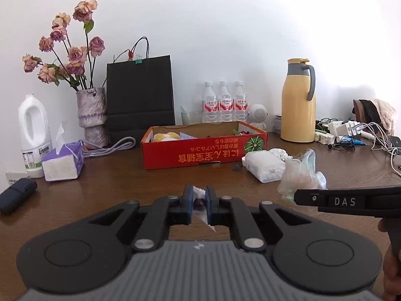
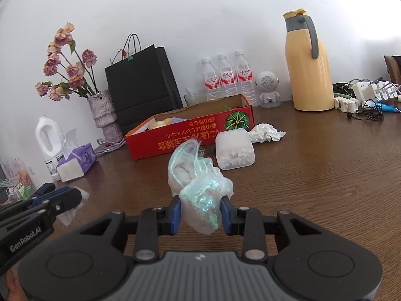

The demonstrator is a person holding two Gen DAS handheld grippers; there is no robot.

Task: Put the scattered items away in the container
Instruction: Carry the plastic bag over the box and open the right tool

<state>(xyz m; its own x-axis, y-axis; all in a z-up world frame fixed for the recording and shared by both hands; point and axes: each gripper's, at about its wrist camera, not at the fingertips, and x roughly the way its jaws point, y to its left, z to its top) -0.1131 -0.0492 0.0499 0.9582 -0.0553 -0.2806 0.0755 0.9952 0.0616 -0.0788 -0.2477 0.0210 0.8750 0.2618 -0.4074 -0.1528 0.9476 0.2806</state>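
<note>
A dark wood-grain worktop [image 2: 313, 175] is set against a plain white wall. Along its back edge are ranged a vase of dried roses [image 1: 91, 115], a black paper bag [image 1: 140, 97], 3 water bottles [image 1: 224, 102], a small white speaker figure [image 2: 268, 89] and a yellow thermos jug [image 2: 309, 62]. At the left edge a white detergent bottle [image 1: 33, 133] and a purple tissue pack [image 1: 64, 163] are seen; cables and chargers [image 1: 351, 130] are heaped at the back right corner.

The red cardboard box [image 1: 203, 145], open-topped, stands toward the back of the worktop, in front of the bag and bottles. Items are already seen inside it, but cannot be identified. Just beside its right end lie a translucent cotton-swab tub [image 2: 234, 149] and a crumpled white tissue [image 2: 267, 133].

The left gripper [image 1: 200, 200] is closed on a thin white wrapper [image 1: 204, 217], pinched between the blue pads, held above the front edge of the worktop, well short of the box.

The right gripper [image 2: 200, 213] is clamped on an iridescent plastic bag [image 2: 198, 185], which bulges up and forward between the fingers. The bag is held off the worktop, near the tub and short of the box's front wall.
</note>
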